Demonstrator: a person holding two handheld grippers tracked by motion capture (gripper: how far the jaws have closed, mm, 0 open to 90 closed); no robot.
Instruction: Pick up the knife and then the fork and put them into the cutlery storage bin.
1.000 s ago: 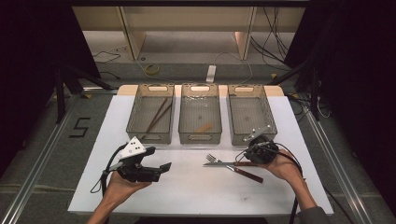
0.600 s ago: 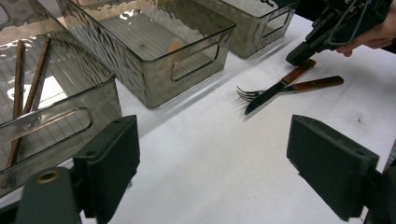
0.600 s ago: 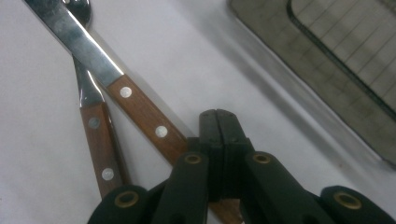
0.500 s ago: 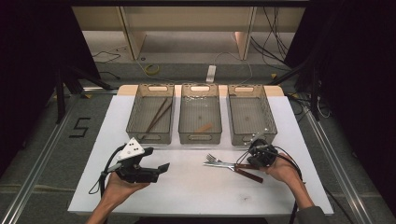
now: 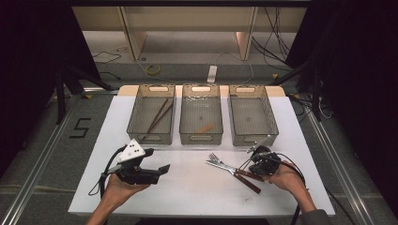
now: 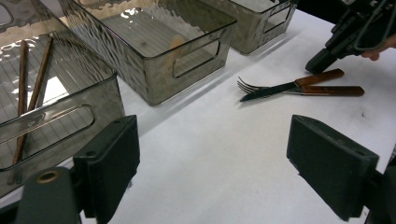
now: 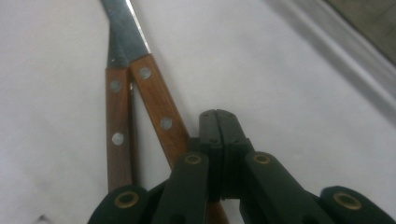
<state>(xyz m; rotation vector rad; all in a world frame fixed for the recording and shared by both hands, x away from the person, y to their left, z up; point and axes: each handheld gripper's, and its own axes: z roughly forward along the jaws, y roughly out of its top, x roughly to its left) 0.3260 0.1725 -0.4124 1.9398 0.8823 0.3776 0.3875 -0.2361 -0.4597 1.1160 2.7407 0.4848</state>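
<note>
A fork [image 5: 215, 157] and a knife [image 5: 224, 167] with wooden handles lie crossed on the white table [image 5: 197, 192], right of centre. My right gripper [image 5: 246, 168] is down at their handle ends, jaws pressed together with nothing between them. In the right gripper view the shut tips [image 7: 218, 122] sit on the table right beside one wooden handle [image 7: 159, 112], with the other handle [image 7: 116, 137] to its left. My left gripper [image 5: 162, 169] hovers at the front left, jaws wide open and empty. The left gripper view has the cutlery [image 6: 268, 90] and the right gripper [image 6: 322, 60] beyond its open jaws [image 6: 212, 163].
Three clear bins stand in a row at the back of the table. The left bin [image 5: 151, 137] holds brown chopsticks [image 5: 157, 117], the middle bin [image 5: 202, 138] a small wooden piece [image 5: 205, 127], and the right bin [image 5: 253, 136] looks bare. Cables trail from both grippers.
The right hand has shifted a little toward the near edge and come down at the cutlery handles. The left hand has stayed put.
</note>
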